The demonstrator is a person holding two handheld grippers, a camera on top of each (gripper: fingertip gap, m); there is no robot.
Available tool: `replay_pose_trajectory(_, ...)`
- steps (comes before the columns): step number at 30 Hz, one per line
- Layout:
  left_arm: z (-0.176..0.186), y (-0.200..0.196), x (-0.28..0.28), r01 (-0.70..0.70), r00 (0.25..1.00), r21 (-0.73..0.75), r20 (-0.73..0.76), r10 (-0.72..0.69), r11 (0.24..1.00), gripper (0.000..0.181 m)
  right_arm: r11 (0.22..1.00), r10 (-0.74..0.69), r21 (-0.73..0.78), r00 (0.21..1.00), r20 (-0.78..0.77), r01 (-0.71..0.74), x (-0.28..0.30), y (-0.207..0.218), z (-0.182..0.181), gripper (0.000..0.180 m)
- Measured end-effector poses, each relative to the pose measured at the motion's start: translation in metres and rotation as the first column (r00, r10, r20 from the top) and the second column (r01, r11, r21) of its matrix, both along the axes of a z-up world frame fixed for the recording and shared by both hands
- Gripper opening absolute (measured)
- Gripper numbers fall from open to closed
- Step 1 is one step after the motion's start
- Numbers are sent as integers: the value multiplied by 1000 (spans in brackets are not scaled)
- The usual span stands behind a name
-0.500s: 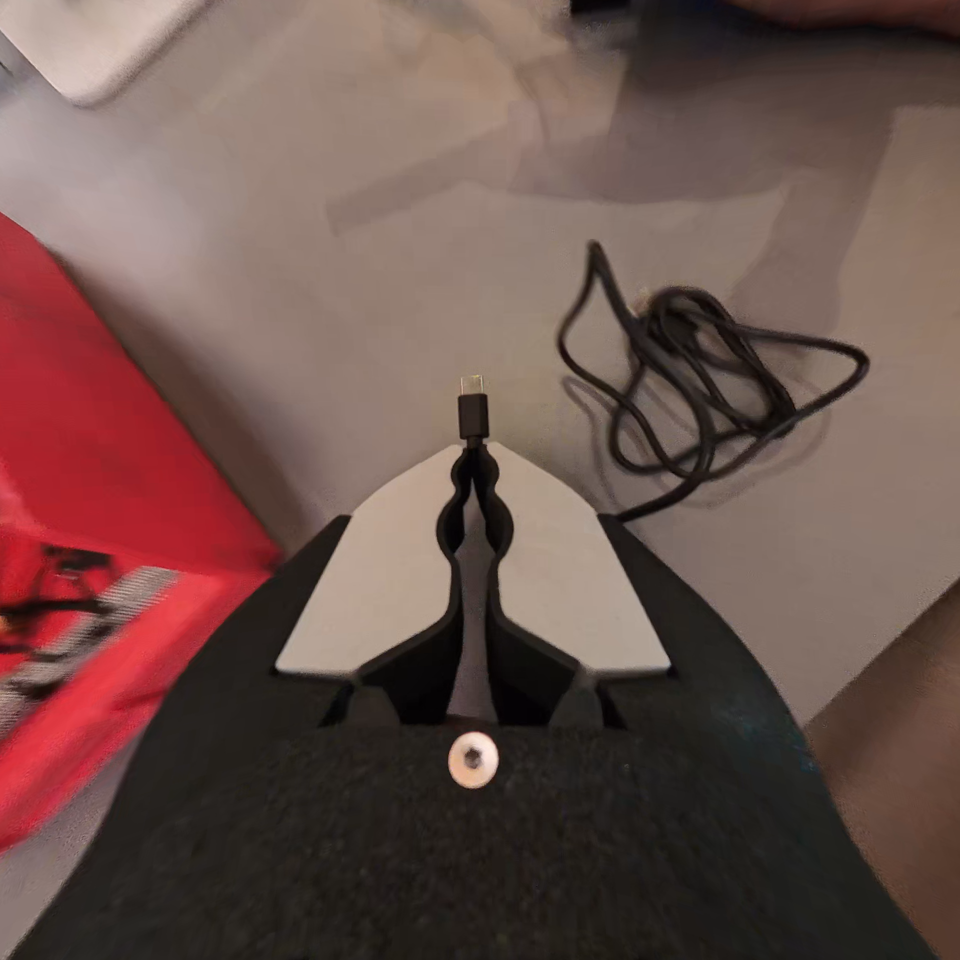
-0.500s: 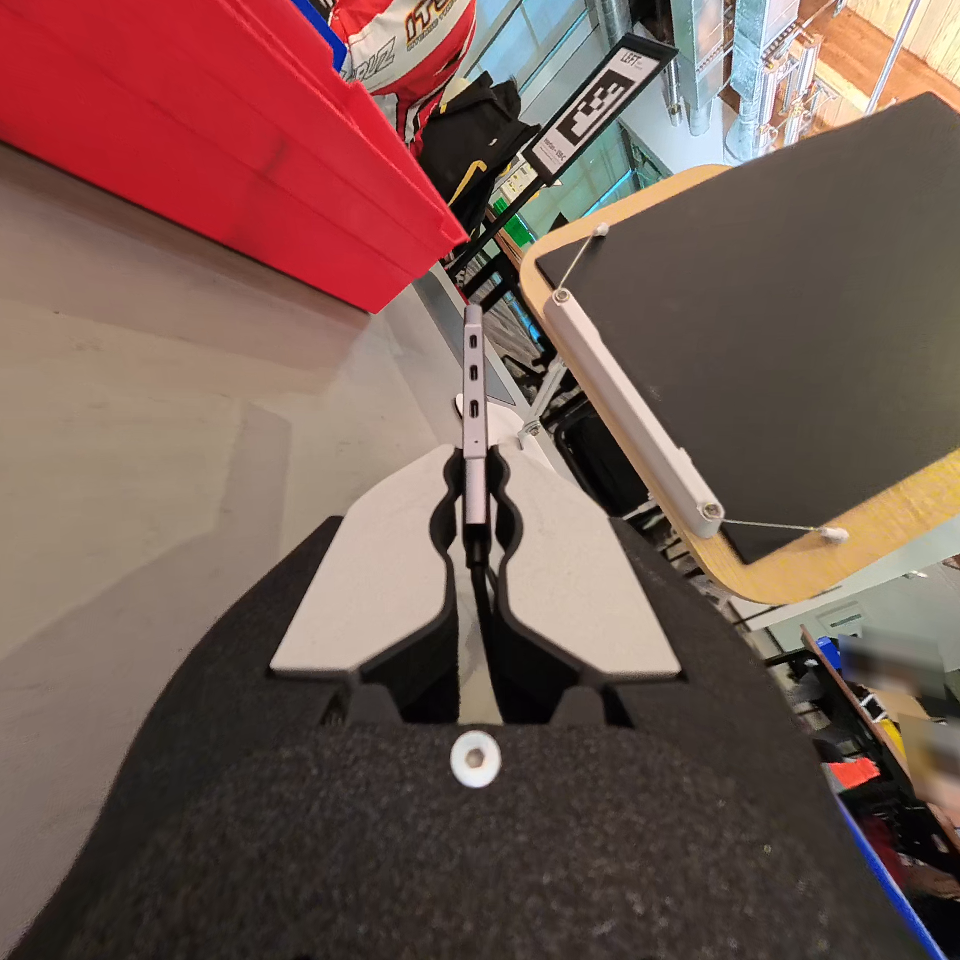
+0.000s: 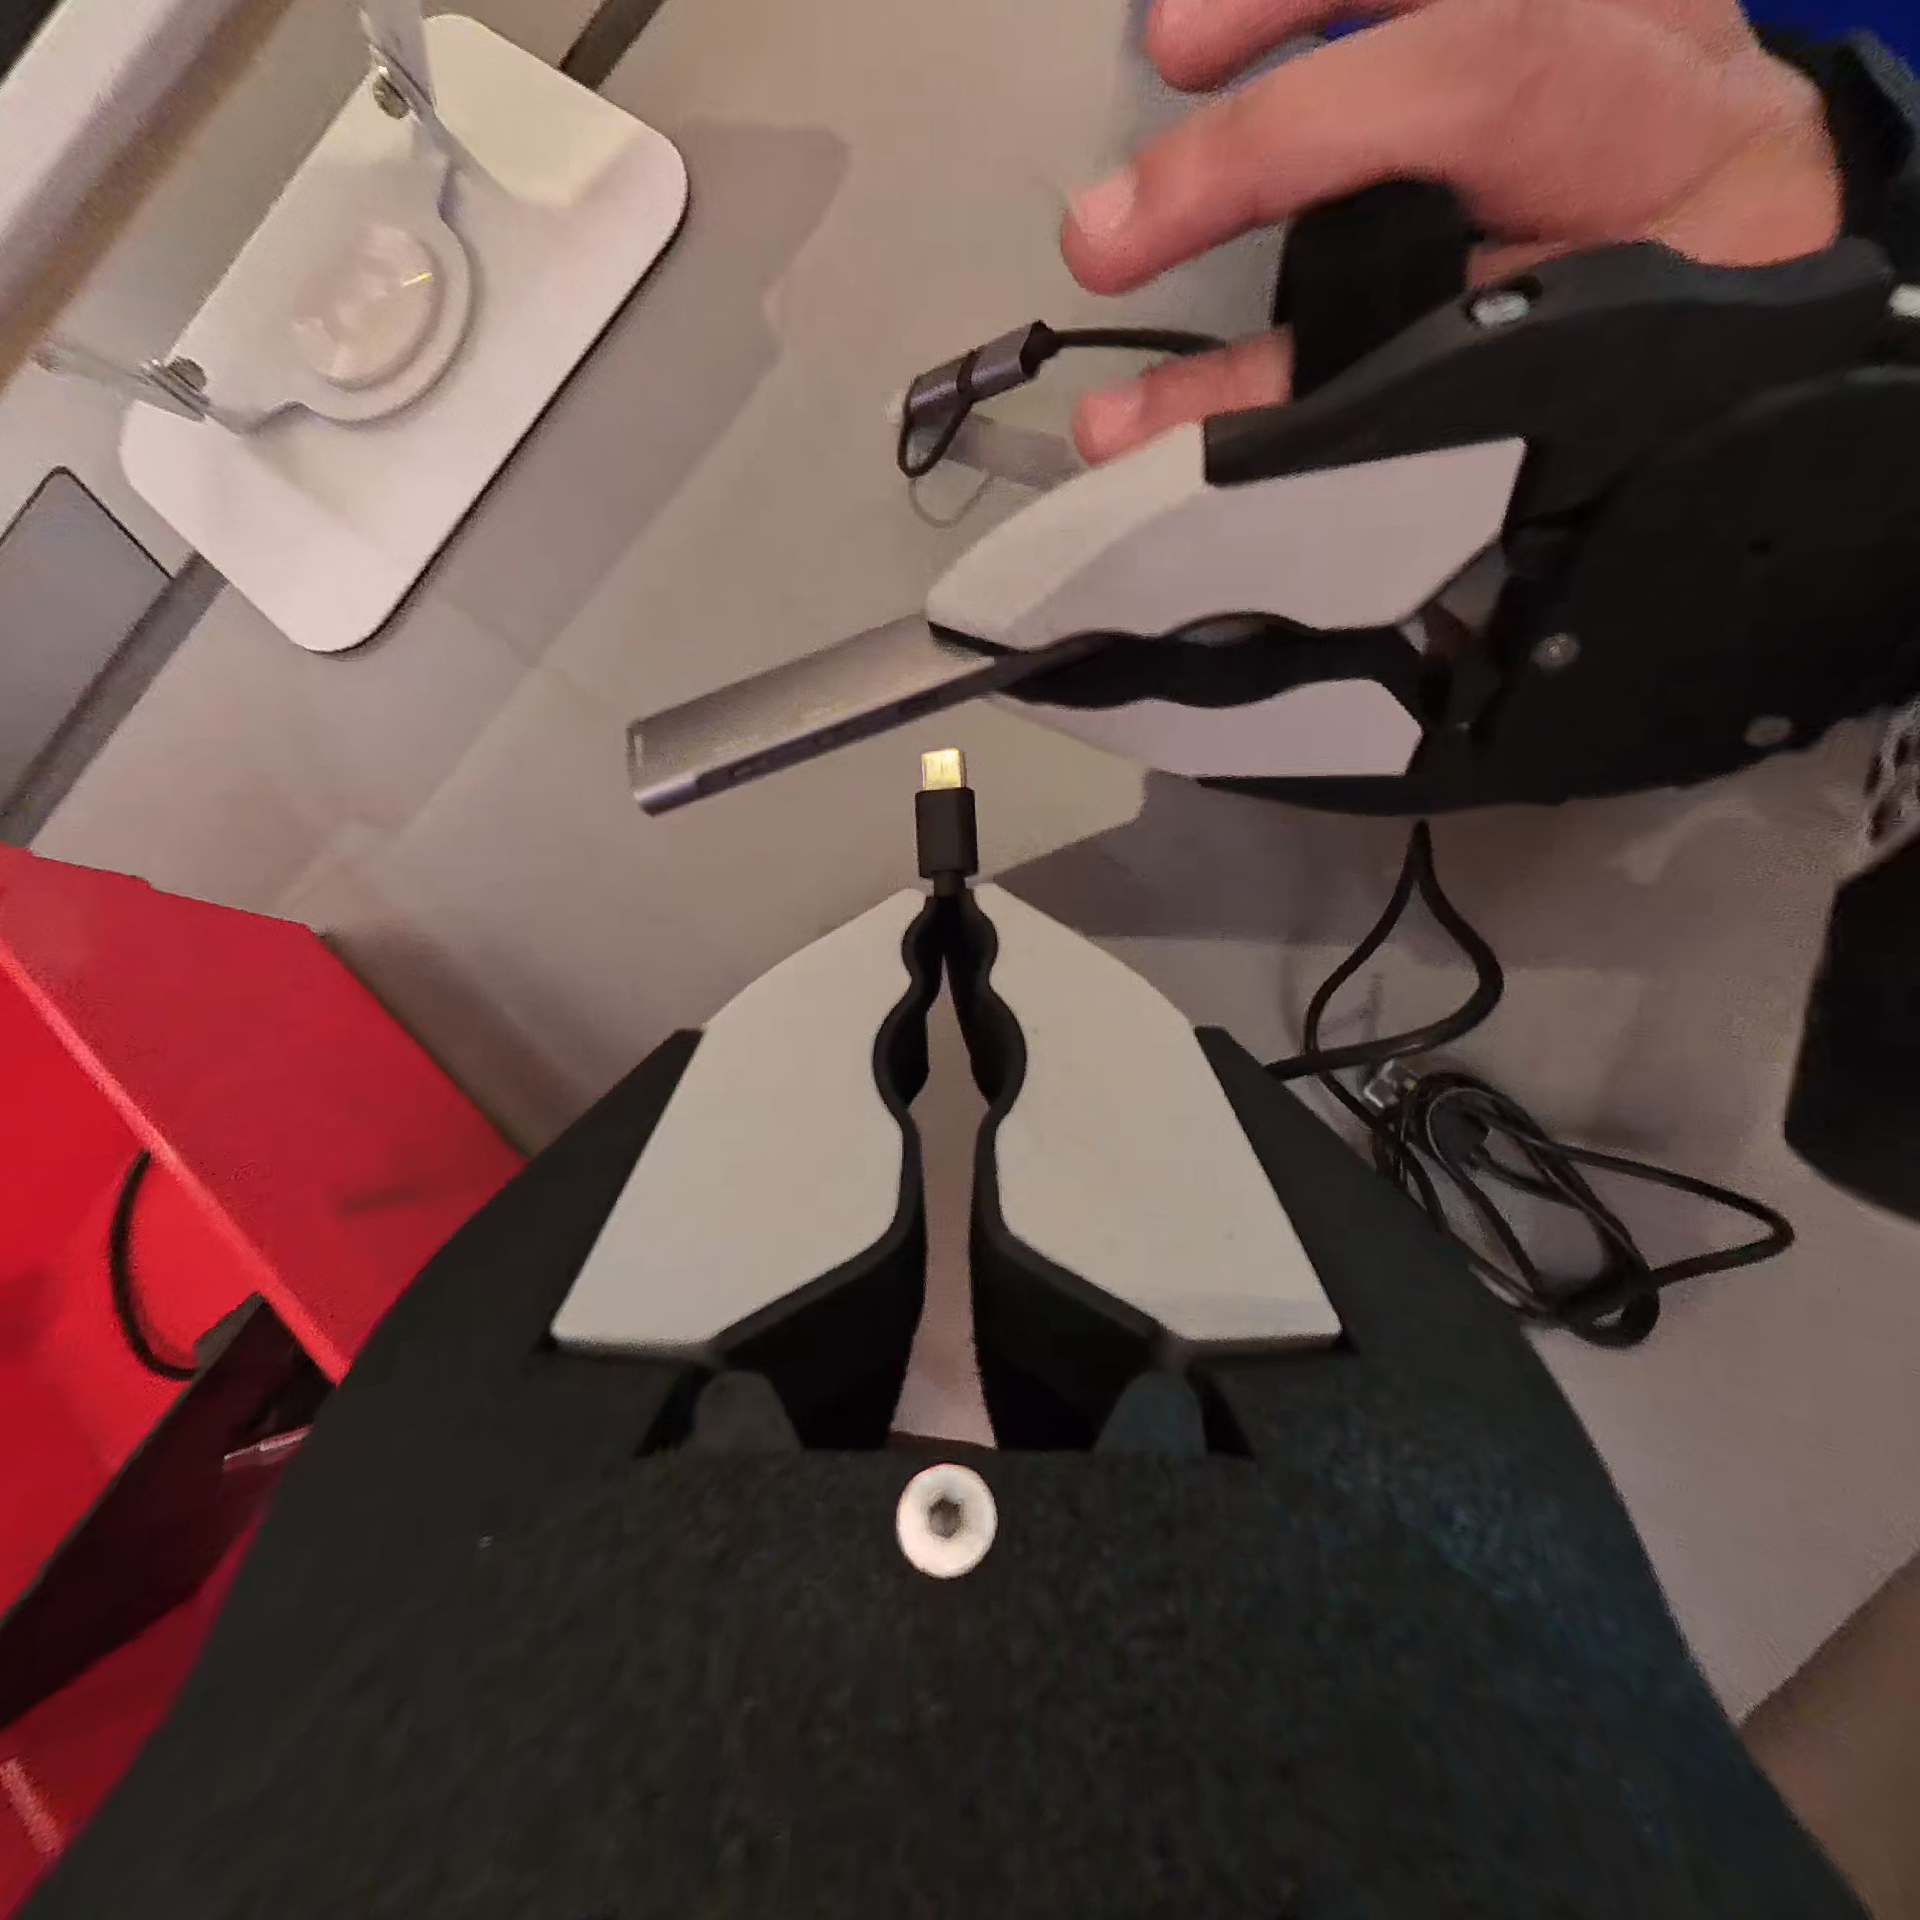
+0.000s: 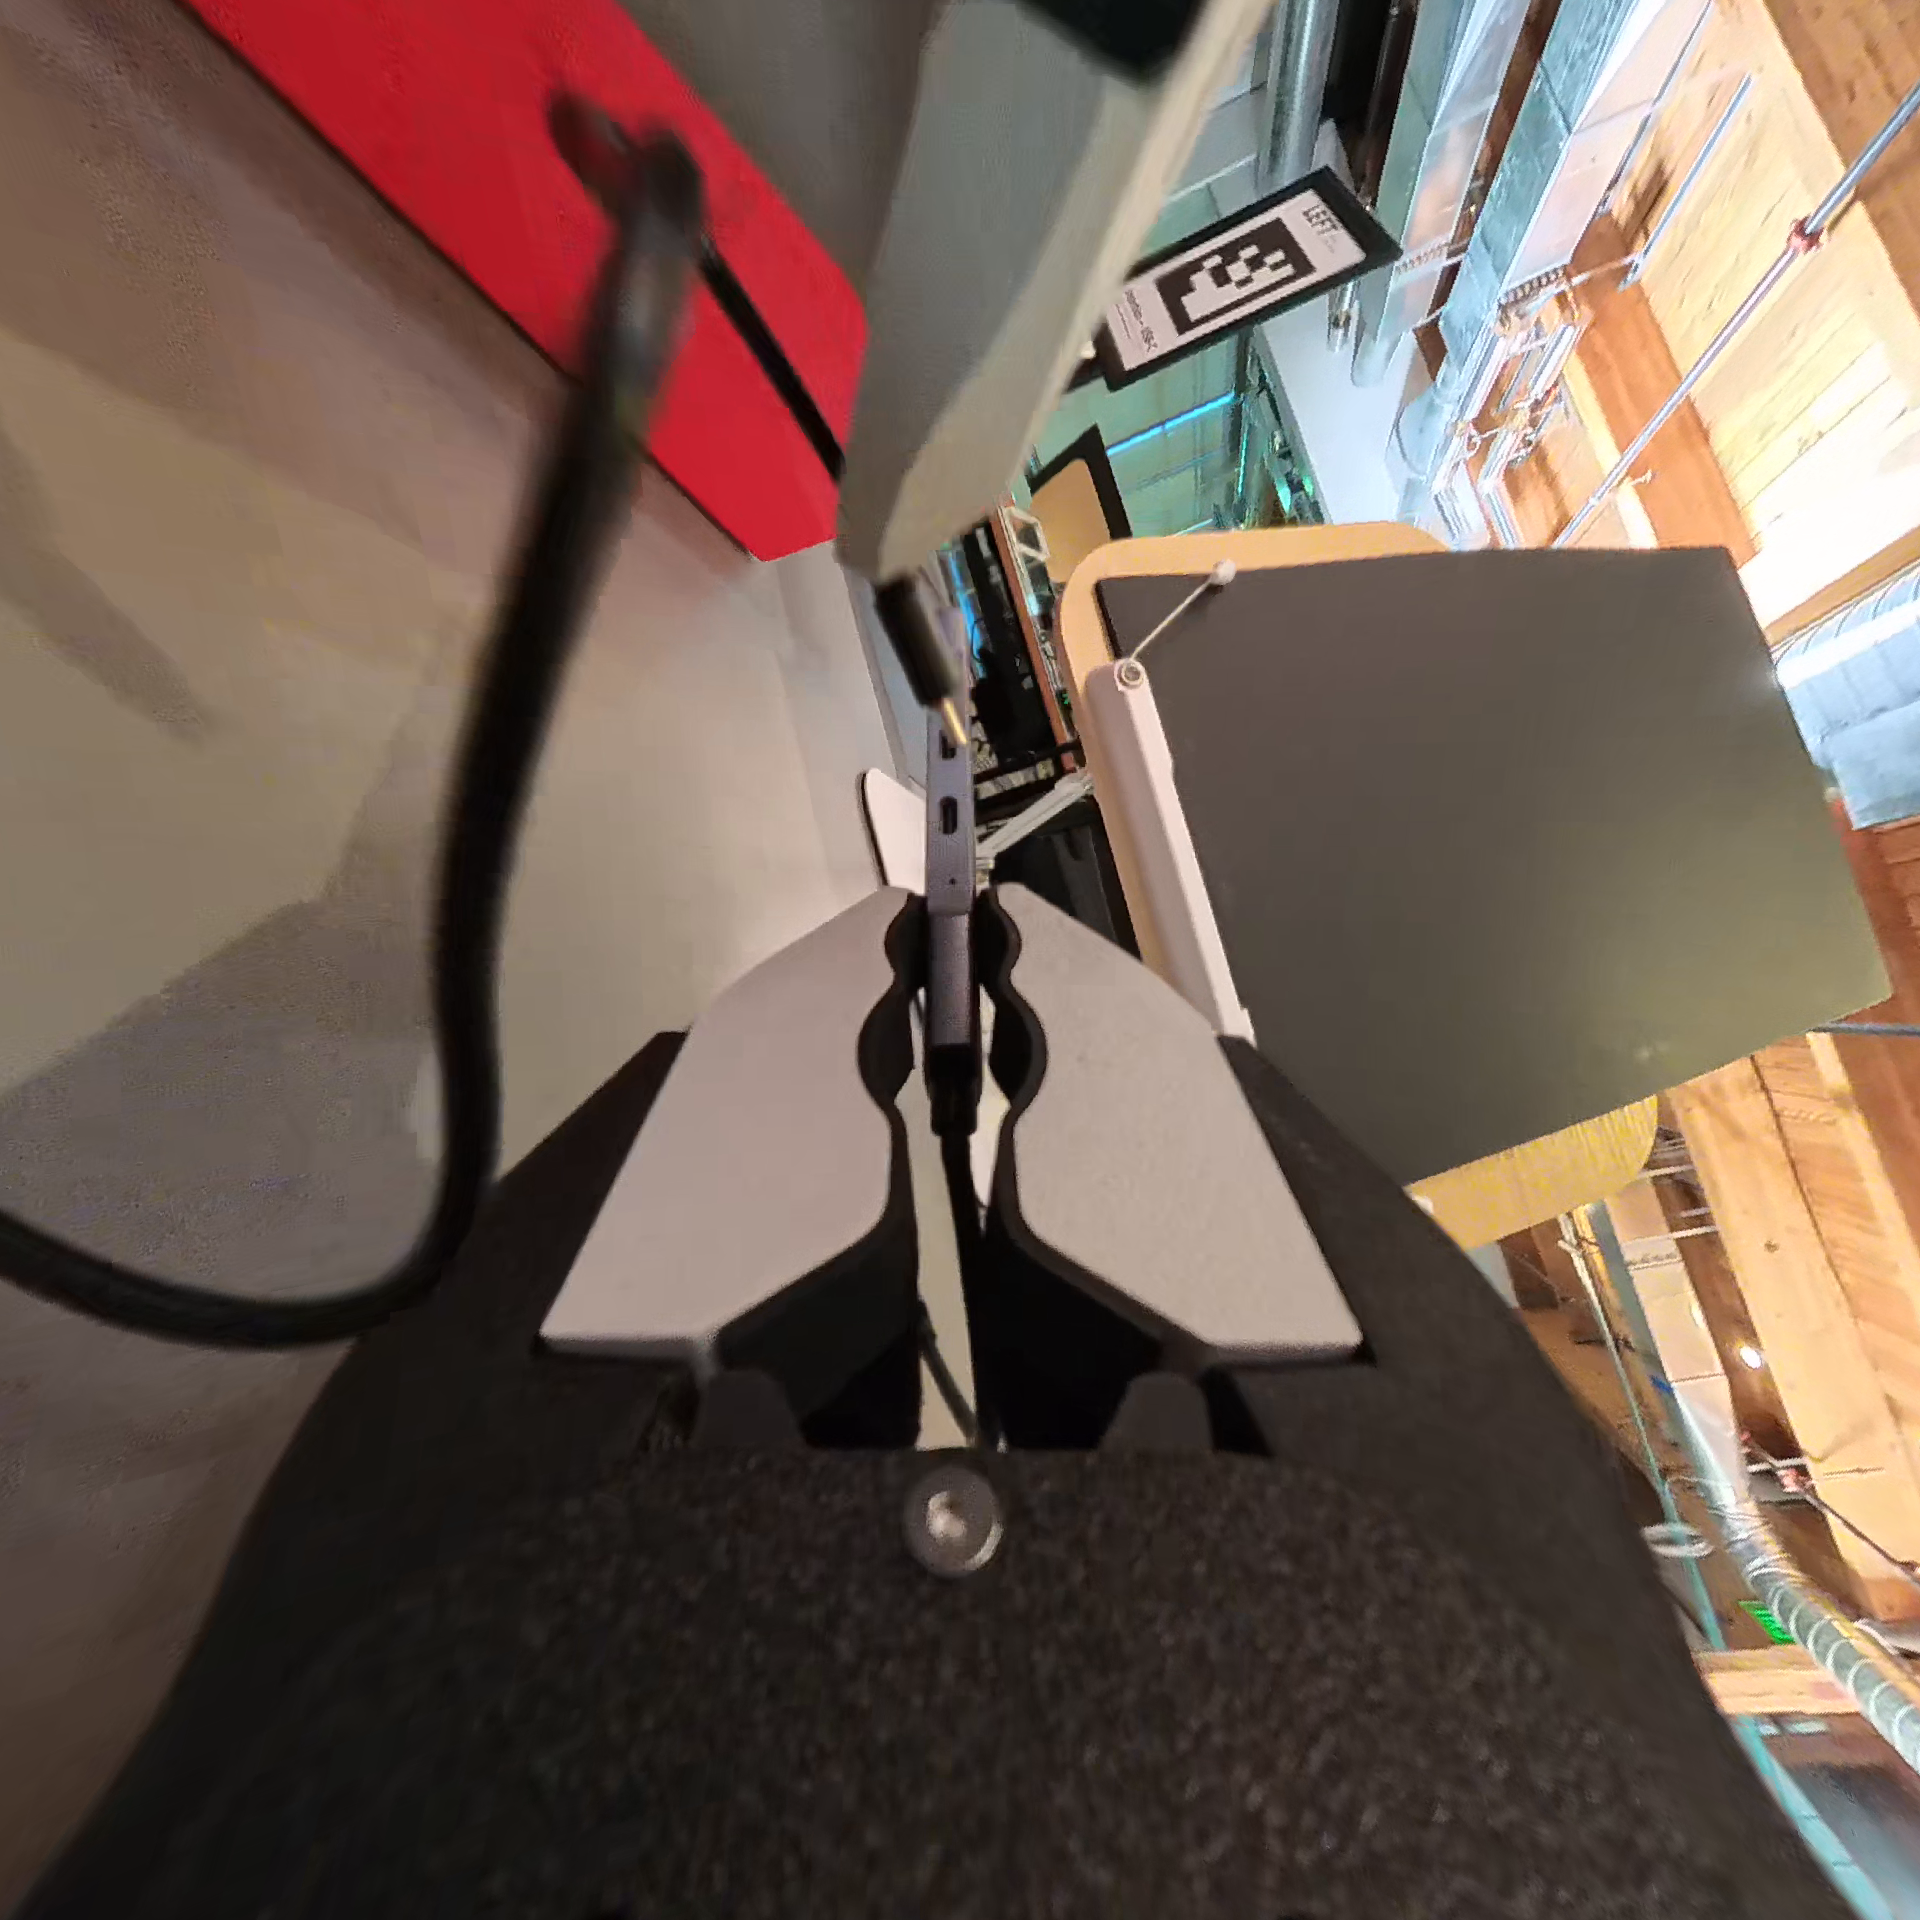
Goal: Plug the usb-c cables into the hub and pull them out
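My left gripper [image 3: 943,896] is shut on the black USB-C cable just behind its plug [image 3: 943,826], which points forward. The plug's metal tip sits just short of the side of the grey hub [image 3: 774,727]. My right gripper [image 3: 961,649] comes in from the right, shut on the hub's near end, held by a hand [image 3: 1455,135]. In the right wrist view my right gripper [image 4: 951,914] holds the hub [image 4: 954,831] edge-on with its ports showing. The plug [image 4: 928,644] hangs at the farthest port, under the left gripper's finger [image 4: 987,312].
A red bin [image 3: 208,1091] stands at the left, close to my left gripper. The cable's loose coil [image 3: 1507,1174] lies on the grey table at the right. A white stand base [image 3: 416,312] is at the far left. The hub's own short lead [image 3: 966,384] trails behind it. Left tips to right tips: about 6 cm.
The two grippers have come together. The hub and right gripper now show in the left wrist view, and the plug has moved up to the hub's side. Both grips are unchanged.
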State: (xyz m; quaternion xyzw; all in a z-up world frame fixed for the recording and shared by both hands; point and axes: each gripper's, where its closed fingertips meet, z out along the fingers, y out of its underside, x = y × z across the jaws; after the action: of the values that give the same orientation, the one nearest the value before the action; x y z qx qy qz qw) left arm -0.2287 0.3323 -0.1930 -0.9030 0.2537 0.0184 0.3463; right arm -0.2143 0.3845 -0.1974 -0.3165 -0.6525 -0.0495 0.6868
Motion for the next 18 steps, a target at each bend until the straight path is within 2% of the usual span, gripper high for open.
replay_pose_trajectory(18, -9, 8, 1, -82, 996, -63, 31, 84, 995, 2, 998, 2, 60, 1000, 29, -4, -1, -7, 1, 9)
